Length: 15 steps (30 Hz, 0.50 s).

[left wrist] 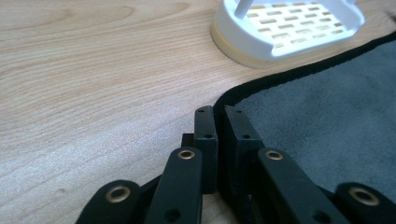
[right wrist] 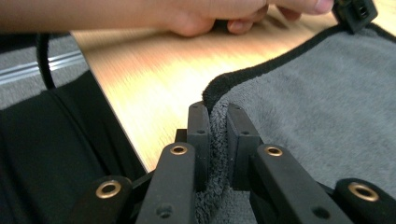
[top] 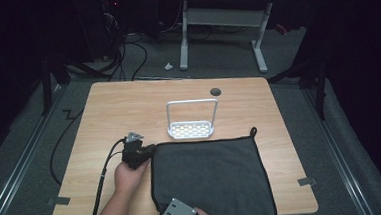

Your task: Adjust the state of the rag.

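Pale wood counter (top: 104, 118) in a dark room with grey floor, bearing a grey towel (top: 213, 179) and white rack (top: 192, 129). Left tongs (top: 149, 150) clamped on the towel's far-left corner, right tongs (right wrist: 217, 116) clamped on its near-left corner.

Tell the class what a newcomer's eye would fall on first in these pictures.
First comes the dark grey towel, spread flat over the near right part of the wooden table. The left hand-held gripper is closed at the towel's far left corner, and the right hand-held gripper has gathered a fold of cloth at the near left corner. Just beyond the towel's far edge stands a white slotted rack with a tall hoop handle.
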Motion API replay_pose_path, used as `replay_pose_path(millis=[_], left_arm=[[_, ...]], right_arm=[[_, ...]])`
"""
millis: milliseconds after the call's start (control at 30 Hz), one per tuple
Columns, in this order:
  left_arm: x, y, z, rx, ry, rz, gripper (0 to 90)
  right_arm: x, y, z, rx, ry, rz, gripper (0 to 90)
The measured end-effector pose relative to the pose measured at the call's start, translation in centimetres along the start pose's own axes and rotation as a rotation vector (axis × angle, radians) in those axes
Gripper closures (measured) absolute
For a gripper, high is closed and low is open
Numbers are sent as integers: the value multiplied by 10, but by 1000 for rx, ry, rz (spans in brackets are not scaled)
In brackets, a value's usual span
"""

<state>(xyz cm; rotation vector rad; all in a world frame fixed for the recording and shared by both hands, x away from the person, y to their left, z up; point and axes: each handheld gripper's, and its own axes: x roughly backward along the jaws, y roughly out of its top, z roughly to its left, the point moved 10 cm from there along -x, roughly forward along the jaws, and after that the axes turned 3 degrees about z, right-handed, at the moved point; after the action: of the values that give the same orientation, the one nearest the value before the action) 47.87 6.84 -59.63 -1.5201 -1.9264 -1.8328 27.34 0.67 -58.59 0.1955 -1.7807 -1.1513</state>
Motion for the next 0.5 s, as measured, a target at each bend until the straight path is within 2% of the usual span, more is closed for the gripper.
replay_pose_path(millis=[67,200,500], left_arm=[[6,3,1,21,-26,-29,850],[13,5,2,50,-42,-81,853],[42,14,12,66,-25,-164,853]], right_arm=[[1,2,-1,3,-1,-4,826],[3,9,0,-13,21,-24,823],[8,34,10,45,8,-66,825]])
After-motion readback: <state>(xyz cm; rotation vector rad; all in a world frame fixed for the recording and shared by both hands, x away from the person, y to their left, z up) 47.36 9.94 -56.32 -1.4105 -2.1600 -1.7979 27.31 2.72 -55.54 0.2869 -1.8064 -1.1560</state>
